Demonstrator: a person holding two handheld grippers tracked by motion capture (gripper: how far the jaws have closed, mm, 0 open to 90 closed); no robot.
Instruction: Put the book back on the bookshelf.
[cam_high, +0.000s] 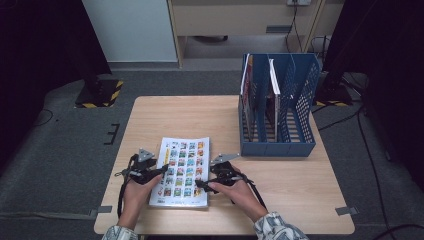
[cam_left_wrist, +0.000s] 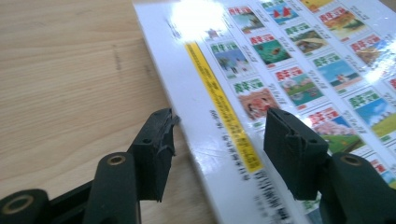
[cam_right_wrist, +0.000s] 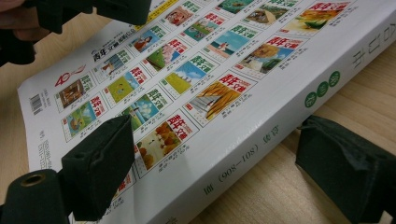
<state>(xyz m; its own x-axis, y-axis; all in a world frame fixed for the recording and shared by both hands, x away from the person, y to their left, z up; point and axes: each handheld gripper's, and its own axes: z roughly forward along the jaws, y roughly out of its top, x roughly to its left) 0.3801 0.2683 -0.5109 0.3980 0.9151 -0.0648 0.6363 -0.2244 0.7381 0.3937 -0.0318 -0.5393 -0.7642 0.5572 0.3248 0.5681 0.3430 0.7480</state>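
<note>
A thick white book (cam_high: 182, 165), its cover printed with rows of small colour pictures, lies flat on the wooden table (cam_high: 190, 115) near the front edge. My left gripper (cam_high: 161, 171) is at the book's left edge. In the left gripper view the left gripper (cam_left_wrist: 219, 123) is open, one jaw over bare wood and the other above the book's cover (cam_left_wrist: 299, 60). My right gripper (cam_high: 201, 184) is at the book's right side. In the right gripper view the right gripper (cam_right_wrist: 217, 140) stands wide open astride the book's spine (cam_right_wrist: 261, 140), touching nothing.
A blue file rack (cam_high: 280, 146) stands at the table's back right, with books (cam_high: 274, 87) upright in its left slots. Bare wood stretches behind the book and to the front right. Dark floor, cables and a cabinet lie beyond the table.
</note>
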